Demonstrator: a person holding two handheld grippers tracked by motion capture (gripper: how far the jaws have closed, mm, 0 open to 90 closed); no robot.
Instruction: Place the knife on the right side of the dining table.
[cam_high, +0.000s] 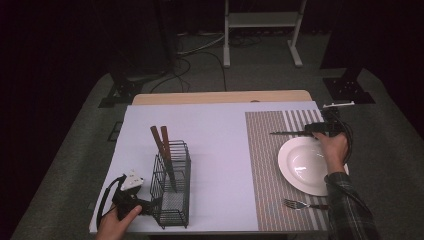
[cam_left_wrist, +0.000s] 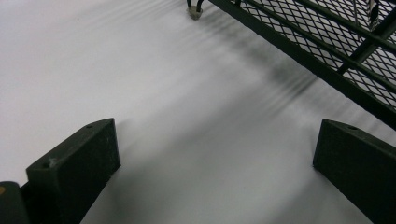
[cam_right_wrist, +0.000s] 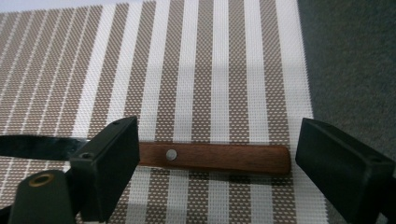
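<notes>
The tabletop (cam_high: 210, 125) is carrying a white sheet, with a striped placemat (cam_high: 267, 165) lying toward 3 o'clock. On the placemat a white plate (cam_high: 300, 165) is sitting, with a fork (cam_high: 300, 204) lying at its 6 o'clock. A black wire caddy (cam_high: 171, 192) is standing toward 8 o'clock on the sheet, holding two wooden-handled utensils (cam_high: 162, 142) upright.

The step in hand appears to be laying the place setting: the knife (cam_high: 287, 133) is lying flat on the placemat at the plate's 12 o'clock, blade pointing toward 9 o'clock.

The right claw (cam_right_wrist: 215, 154) is standing apart, straddling the wooden knife handle (cam_right_wrist: 219, 157); neither pad is pressing on it, and the handle is resting on the mat.

The left claw (cam_left_wrist: 210, 172) is also standing apart with nothing between its jaws, hovering over the white sheet just beside the caddy's base (cam_left_wrist: 327, 60).

Judged from this layout, the next move is calling for the right claw either to lift clear without dragging the handle, or to close on the handle if the knife needs repositioning beside the plate.
</notes>
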